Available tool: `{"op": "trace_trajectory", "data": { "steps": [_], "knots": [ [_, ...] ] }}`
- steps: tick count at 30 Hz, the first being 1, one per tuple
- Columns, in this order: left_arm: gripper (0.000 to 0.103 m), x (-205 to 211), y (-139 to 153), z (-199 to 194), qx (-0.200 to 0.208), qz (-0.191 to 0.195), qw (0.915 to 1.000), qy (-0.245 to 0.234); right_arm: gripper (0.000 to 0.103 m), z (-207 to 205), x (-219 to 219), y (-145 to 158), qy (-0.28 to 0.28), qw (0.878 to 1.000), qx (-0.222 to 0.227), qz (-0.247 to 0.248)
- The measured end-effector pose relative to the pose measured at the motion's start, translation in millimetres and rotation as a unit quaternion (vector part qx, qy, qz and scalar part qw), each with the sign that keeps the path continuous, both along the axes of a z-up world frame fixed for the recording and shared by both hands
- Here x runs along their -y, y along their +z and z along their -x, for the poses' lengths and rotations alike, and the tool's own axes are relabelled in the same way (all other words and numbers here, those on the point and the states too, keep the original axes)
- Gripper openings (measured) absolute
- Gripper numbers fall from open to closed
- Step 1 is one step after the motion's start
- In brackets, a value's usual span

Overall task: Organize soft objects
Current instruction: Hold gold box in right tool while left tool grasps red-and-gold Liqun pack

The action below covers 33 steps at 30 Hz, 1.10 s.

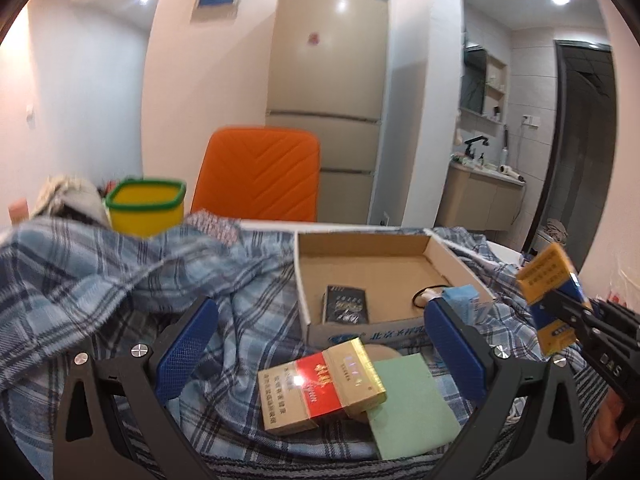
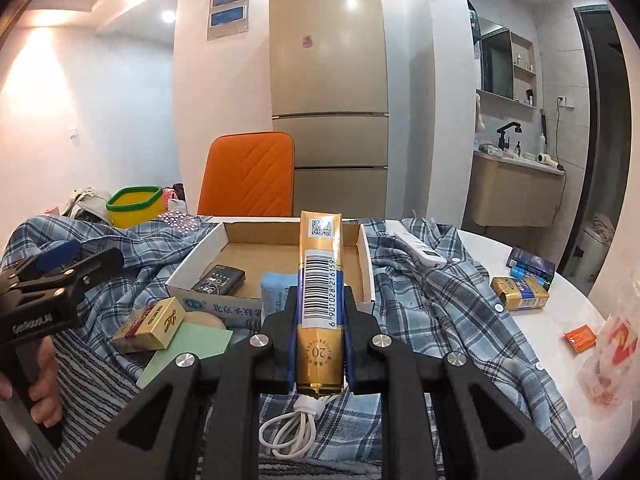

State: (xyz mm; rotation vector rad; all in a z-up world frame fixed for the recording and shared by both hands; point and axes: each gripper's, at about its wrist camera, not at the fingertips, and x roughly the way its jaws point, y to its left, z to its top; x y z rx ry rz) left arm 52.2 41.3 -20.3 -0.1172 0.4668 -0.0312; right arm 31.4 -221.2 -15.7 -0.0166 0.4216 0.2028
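Observation:
A blue plaid shirt [image 1: 120,272] [image 2: 440,300] lies spread over the round table, with a grey striped cloth [image 2: 88,376] at the near edge. My right gripper [image 2: 320,292] is shut on a gold and blue cigarette pack [image 2: 320,240], held upright in front of the open cardboard box [image 2: 256,232]. The left wrist view shows that pack [image 1: 548,276] lifted at the far right. My left gripper [image 1: 320,308] stands open and empty above a red and gold pack [image 1: 320,388] and a green sheet [image 1: 408,400]. A hand holds its handle.
In the box [image 1: 376,240] lie a black pack [image 1: 346,304] and a blue pad [image 1: 464,294]. A white cable [image 2: 288,428] rests under my right gripper. A yellow tub [image 2: 134,206], an orange chair [image 2: 248,176], a white remote [image 2: 420,250], more packs [image 2: 520,292] and a plastic bag [image 2: 612,360] surround the shirt.

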Motion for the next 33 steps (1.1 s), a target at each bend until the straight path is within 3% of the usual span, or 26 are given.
{"op": "trace_trajectory", "data": {
  "steps": [7,14,33],
  "knots": [
    [0.103,-14.7,-24.5,-27.1,-0.102,0.02,0.9941,0.03,0.018,3.5,-1.1,0.7,0.003,1.0,0.008,0.002],
    [0.103,-8.9,-47.2,-44.0,-0.186,0.034,0.9818,-0.011,0.018,5.2,-2.4,1.3,0.004,1.0,0.011,0.004],
    [0.103,-2.4,-51.4,-49.8,-0.209,0.022,0.9772,-0.03,0.018,6.4,-2.4,1.8,0.004,1.0,0.013,0.004]
  ]
}}
